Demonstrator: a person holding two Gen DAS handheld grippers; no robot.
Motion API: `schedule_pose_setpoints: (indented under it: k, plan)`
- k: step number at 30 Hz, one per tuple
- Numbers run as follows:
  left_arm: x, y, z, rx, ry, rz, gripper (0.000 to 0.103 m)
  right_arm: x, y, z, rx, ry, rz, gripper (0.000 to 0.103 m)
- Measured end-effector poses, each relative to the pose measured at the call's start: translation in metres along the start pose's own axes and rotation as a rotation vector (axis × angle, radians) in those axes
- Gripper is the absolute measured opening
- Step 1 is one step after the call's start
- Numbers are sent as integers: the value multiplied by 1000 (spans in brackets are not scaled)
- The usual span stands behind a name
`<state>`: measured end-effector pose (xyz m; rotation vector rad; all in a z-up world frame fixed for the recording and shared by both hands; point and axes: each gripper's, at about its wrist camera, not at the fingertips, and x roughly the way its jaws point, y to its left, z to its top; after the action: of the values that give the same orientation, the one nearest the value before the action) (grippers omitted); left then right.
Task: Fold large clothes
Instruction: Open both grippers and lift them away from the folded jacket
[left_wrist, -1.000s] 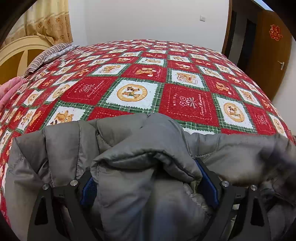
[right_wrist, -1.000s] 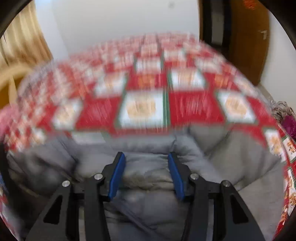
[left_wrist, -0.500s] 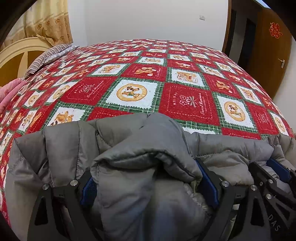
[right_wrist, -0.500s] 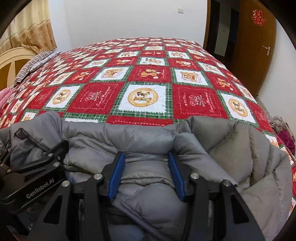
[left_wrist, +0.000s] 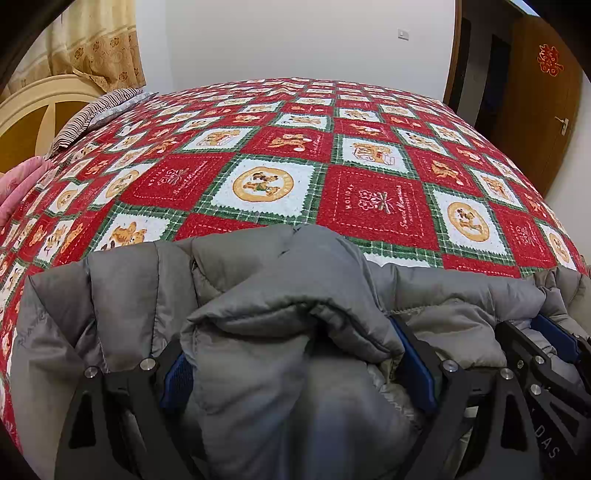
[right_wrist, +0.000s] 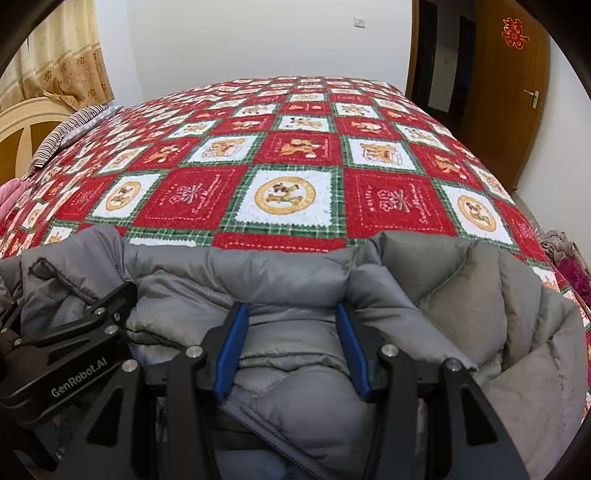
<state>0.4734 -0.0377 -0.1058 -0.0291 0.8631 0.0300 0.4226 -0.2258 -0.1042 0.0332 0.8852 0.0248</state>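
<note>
A grey puffer jacket (left_wrist: 122, 295) lies bunched along the near edge of the bed. My left gripper (left_wrist: 291, 343) is shut on a thick fold of it that bulges up between the blue pads (left_wrist: 177, 373). To its right my right gripper (left_wrist: 546, 343) shows at the frame edge. In the right wrist view the jacket (right_wrist: 461, 295) spreads across the bottom. There my right gripper (right_wrist: 291, 310) is shut on a quilted ridge of it, blue pads (right_wrist: 231, 350) on both sides, and my left gripper (right_wrist: 74, 339) lies at the left on the same jacket.
A red, white and green patchwork quilt (left_wrist: 369, 199) covers the bed beyond the jacket. A striped pillow (left_wrist: 92, 114), a cream headboard (left_wrist: 33, 99) and pink fabric (left_wrist: 18, 184) sit at the left. A wooden door (right_wrist: 509, 92) and a clothes heap (right_wrist: 569, 258) are at the right.
The right wrist view was smeared with motion a second ago and is now sharp and steady. My right gripper has come into the left wrist view at the right edge. The left gripper has not moved.
</note>
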Motion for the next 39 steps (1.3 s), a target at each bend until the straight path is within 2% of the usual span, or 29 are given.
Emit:
schedule_pose_setpoints:
  k: [7,10,13,15,17,19,21,25,30,33,35,37,39]
  plan:
    - [0,1,1,-7,3,-12,92,-4,4,0,-16,-25,-31,53]
    - [-8,6,-1,-20,7,-75,92,-33,3,-2,9,-113,-30,52]
    - [-32,16,-7,-13,23,-179,92,-93,-1,-7,54,-250,3,54]
    - [-58,27,-12,-31,31,-255,92,-139,-7,-14,81,-303,30,54]
    - [-101,44,-22,-44,8,-374,92,-181,-15,-28,93,-335,51,54]
    - [-143,61,-33,-31,-32,-446,92,-223,-27,-48,110,-360,70,56]
    - [-194,87,-57,6,-82,-497,92,-271,-41,-79,133,-380,81,65]
    - [-256,132,-112,93,-119,-477,92,-350,-62,-139,145,-420,50,70]
    - [-298,184,-193,146,-58,-403,92,-439,-95,-220,173,-444,-49,70]
    - [-317,210,-230,124,-65,-385,92,-495,-112,-260,188,-502,-143,70]
    - [-329,227,-252,82,-66,-413,92,-532,-119,-279,196,-548,-189,70]
    - [-330,235,-263,46,-54,-452,92,-568,-123,-295,200,-601,-224,76]
    - [-329,239,-269,19,-33,-455,92,-591,-124,-304,205,-642,-233,81]
